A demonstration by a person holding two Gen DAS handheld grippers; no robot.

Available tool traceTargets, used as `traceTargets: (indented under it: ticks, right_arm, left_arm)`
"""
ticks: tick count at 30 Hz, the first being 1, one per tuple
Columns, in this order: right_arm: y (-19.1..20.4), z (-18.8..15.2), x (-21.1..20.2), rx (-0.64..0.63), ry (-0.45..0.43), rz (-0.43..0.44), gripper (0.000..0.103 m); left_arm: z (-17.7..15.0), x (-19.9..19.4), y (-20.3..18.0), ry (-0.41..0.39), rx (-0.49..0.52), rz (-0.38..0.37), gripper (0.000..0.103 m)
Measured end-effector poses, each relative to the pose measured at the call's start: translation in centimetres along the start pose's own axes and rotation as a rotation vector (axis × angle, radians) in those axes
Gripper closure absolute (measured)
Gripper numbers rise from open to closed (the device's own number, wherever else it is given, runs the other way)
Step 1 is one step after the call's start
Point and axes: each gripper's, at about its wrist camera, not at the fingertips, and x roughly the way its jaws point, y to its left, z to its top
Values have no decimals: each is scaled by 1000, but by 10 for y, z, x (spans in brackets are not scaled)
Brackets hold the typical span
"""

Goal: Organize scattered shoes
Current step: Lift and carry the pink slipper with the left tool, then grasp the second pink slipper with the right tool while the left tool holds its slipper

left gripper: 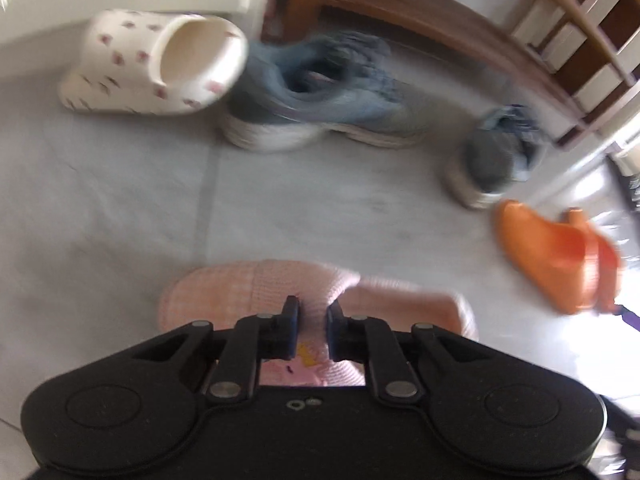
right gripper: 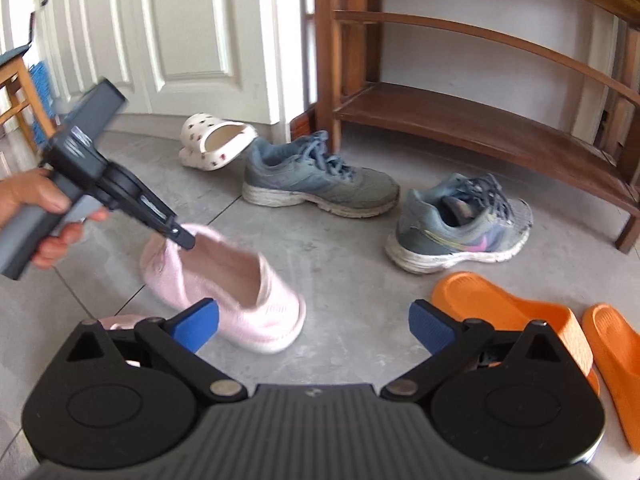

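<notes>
The left gripper clamps the pink slipper's heel rim for lifting toward the wooden rack; the right gripper's fingers stand apart, empty.

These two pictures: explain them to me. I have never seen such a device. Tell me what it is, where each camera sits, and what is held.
A person holds a handheld two-finger gripper in each hand; each carries a camera looking along its fingers. The left camera shows the left gripper shut on a pink slipper. The right camera shows the right gripper open and empty, and the person's hand working the left one. On the floor lie two grey sneakers, two orange slides and a white clog before a wooden shoe rack.
</notes>
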Motion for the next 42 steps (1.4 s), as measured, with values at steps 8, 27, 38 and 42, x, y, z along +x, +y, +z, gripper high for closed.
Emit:
traceTargets:
  ticks: [8, 27, 38, 42]
  right_arm:
    - [-36, -19, -21, 146, -26, -75, 1]
    - [8, -24, 19, 208, 89, 201, 17]
    - [4, -36, 72, 335, 250, 138, 76]
    - [23, -32, 75, 110, 221, 234, 95]
  left_arm:
    - [-24, 9, -83, 92, 33, -359, 103]
    - [-73, -44, -44, -133, 295, 89, 86]
    - [-78, -70, -25, -182, 308, 92, 81]
    - [-80, -71, -24, -186, 309, 107, 78]
